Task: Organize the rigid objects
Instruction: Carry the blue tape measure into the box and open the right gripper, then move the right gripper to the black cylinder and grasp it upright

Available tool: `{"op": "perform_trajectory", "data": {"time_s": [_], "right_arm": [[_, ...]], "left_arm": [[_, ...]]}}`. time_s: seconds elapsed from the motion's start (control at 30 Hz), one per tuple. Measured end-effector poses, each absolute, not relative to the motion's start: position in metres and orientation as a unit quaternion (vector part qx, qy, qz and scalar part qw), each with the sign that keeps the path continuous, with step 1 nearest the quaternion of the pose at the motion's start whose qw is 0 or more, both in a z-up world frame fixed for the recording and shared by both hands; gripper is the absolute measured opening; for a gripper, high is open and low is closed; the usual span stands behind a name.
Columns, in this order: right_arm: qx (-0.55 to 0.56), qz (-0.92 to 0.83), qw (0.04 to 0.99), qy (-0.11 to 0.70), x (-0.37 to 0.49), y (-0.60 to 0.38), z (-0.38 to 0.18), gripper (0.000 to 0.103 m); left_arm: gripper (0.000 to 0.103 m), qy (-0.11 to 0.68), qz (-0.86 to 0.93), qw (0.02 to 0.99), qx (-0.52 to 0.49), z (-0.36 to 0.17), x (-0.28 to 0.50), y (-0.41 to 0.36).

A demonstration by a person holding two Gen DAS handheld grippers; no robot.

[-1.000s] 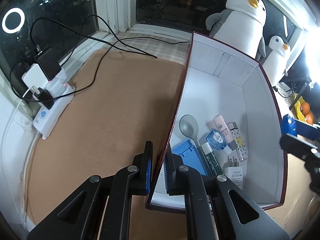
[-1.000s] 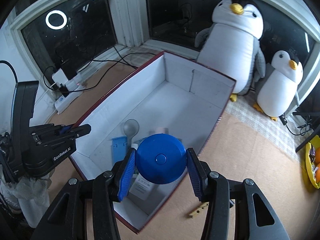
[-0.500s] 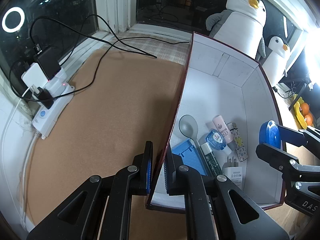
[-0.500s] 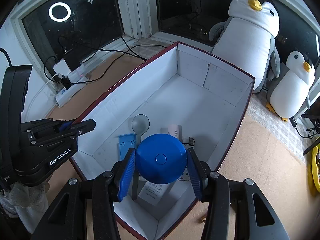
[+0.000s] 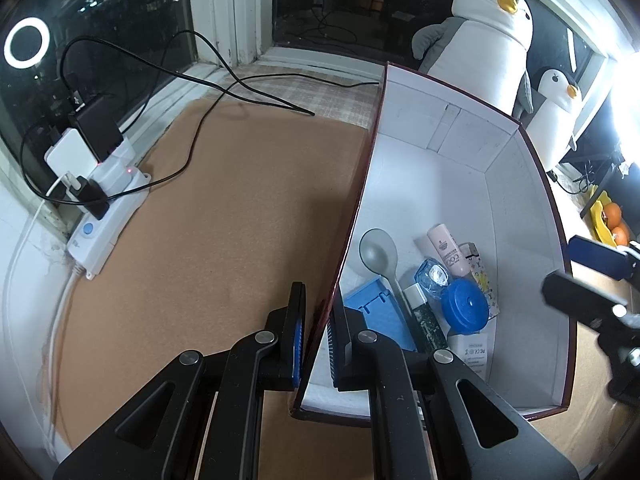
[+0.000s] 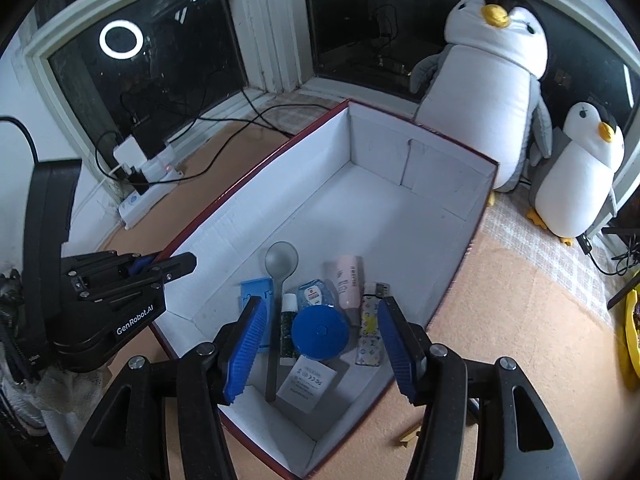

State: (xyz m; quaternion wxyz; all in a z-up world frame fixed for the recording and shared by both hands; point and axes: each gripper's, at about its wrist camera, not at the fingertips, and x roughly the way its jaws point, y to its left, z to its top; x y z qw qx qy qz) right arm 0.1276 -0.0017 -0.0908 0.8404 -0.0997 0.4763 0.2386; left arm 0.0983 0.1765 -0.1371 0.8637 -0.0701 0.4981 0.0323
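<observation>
Two jaw sets differ: the left gripper (image 6: 176,261), marked "GenRobot.AI", clamps the box (image 6: 224,204) wall. Right gripper (image 6: 320,344) jaws are opening, empty, above the blue disc (image 6: 319,332).

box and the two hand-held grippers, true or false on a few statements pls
1. The blue round disc lies inside the box. True.
2. The right hand-held gripper grips the disc. False: its jaws are opening and nothing is between them; the disc lies in the box below.
3. The left hand-held gripper is clamped on the box's side wall. True.
4. The spoon lies outside the box. False: it is inside, beside the blue tray.
5. Two plush penguins stand behind the box. True.
</observation>
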Motion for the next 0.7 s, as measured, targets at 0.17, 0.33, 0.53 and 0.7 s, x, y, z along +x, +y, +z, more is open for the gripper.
{"op": "perform_trajectory", "data": {"time_s": [0.17, 0.33, 0.53, 0.7], "right_arm": [[-0.081, 0.225, 0.849, 0.472, 0.127, -0.03, -0.082, 0.054], [-0.068, 0.195, 0.857, 0.473, 0.129, -0.072, -0.077, 0.054], [-0.051, 0.16, 0.851, 0.498, 0.139, -0.118, -0.092, 0.054], [-0.059, 0.139, 0.841, 0.519, 0.144, -0.143, -0.115, 0.054]], "left_arm": [[0.009, 0.5, 0.034, 0.863, -0.067, -0.137, 0.099, 0.175], [0.009, 0.503, 0.037, 0.861, -0.062, -0.136, 0.1, 0.173], [0.009, 0.51, 0.042, 0.858, -0.054, -0.136, 0.104, 0.17], [0.009, 0.514, 0.049, 0.855, -0.05, -0.136, 0.107, 0.168]]}}
